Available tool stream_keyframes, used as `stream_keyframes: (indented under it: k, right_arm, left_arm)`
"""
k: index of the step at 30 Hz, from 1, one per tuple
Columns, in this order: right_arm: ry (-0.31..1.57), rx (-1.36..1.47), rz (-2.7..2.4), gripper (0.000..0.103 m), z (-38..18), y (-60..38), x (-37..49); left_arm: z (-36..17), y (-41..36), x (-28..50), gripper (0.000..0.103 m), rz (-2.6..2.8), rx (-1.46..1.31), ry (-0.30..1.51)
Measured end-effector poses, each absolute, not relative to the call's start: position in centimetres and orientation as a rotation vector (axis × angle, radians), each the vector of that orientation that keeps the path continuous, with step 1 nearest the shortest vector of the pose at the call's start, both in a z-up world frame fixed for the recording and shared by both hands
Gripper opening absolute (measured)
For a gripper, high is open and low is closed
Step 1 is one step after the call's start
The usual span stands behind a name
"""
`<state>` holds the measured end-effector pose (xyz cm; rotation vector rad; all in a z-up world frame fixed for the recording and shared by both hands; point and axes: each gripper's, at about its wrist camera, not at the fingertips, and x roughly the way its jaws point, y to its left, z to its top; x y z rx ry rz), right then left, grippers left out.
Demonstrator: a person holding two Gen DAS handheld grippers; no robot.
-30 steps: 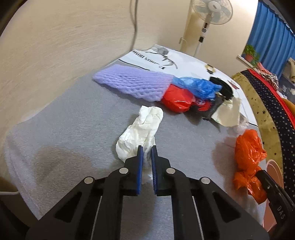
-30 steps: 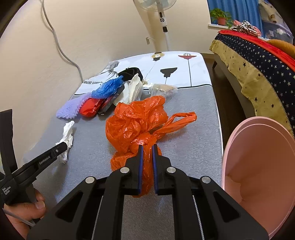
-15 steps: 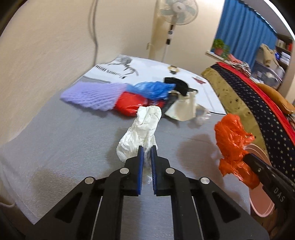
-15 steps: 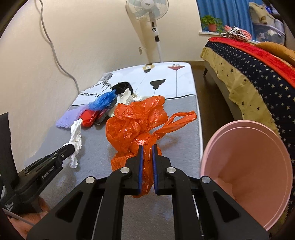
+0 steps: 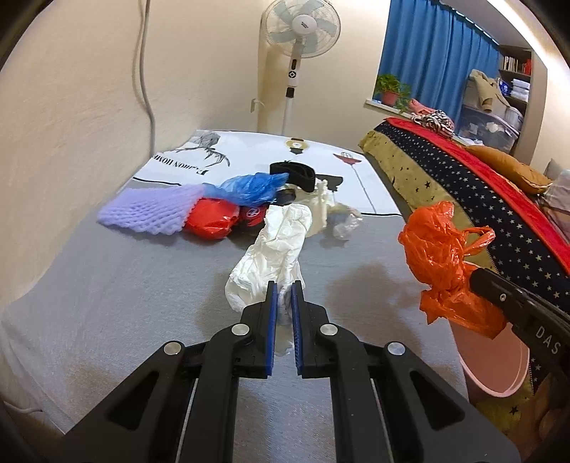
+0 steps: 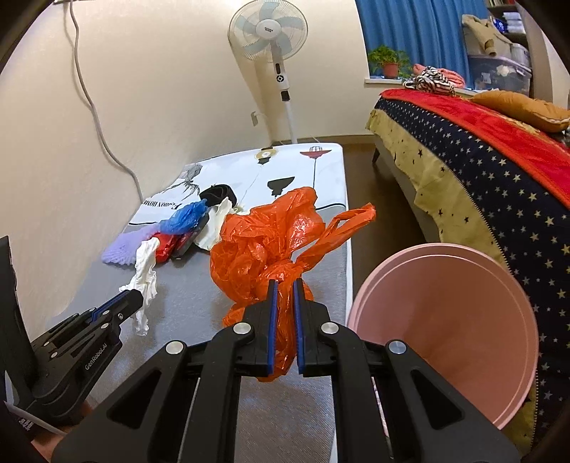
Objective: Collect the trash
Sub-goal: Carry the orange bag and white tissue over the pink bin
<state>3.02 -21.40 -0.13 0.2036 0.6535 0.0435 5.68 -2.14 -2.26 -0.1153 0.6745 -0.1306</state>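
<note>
Each hand-held gripper pinched light, limp, slippery trash by a bunched part, lifted clear of the table: the left (image 5: 283, 306) white plastic (image 5: 274, 249), the right (image 6: 285, 306) an orange bag (image 6: 263, 245) near the table's right edge beside the pink bin (image 6: 445, 320).

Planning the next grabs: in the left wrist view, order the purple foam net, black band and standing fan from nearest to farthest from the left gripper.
From the left gripper, shut on the white crumpled bag:
1. Purple foam net, ahead to the left on the grey surface.
2. Black band, farther back, centre.
3. Standing fan, against the far wall.
</note>
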Motion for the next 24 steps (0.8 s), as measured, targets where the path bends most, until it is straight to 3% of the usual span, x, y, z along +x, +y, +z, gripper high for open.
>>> stream_keyframes:
  k: [24]
  right_arm:
    - [0.573, 0.183, -0.037, 0.008, 2.6, -23.3, -0.2]
  left_arm:
    - [-0.9, -3.9, 4.3, 0.008, -0.199, -0.096, 0.63]
